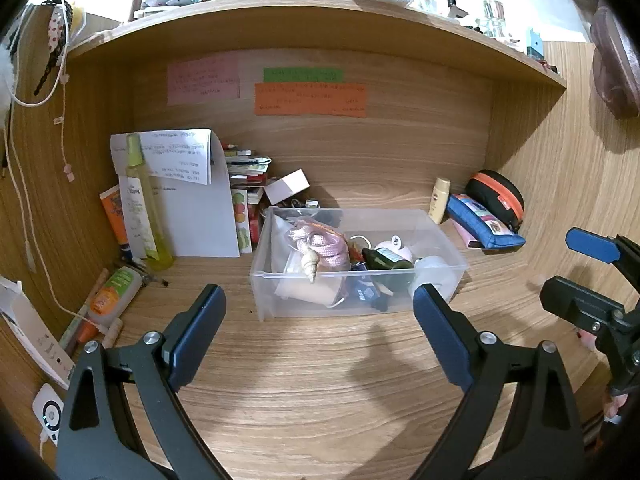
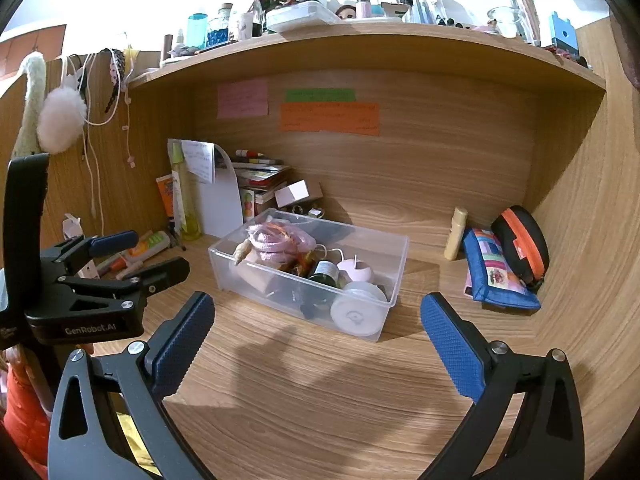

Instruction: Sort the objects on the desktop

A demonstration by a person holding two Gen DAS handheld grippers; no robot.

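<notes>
A clear plastic bin [image 1: 436, 236] [image 2: 396, 256] stands mid-desk, holding a pink cord [image 1: 320, 246] [image 2: 276, 242], a shell, a dark green bottle [image 1: 386, 258] [image 2: 324, 272], a white round lid [image 2: 356, 316] and other small items. My left gripper [image 1: 320, 312] [image 2: 136, 256] is open just in front of the bin, nothing between its fingers. My right gripper [image 2: 316, 320] [image 1: 576, 264] is open too, empty, in front of and right of the bin.
Along the left wall stand a yellow spray bottle [image 1: 140, 200], papers [image 1: 192, 208], an orange-labelled bottle [image 1: 114, 296] and stacked books [image 1: 248, 176]. At back right lie a cream tube [image 1: 439, 199], a blue pouch [image 1: 484, 222] and a black-orange case [image 1: 498, 196]. A cluttered shelf [image 1: 320, 12] overhangs.
</notes>
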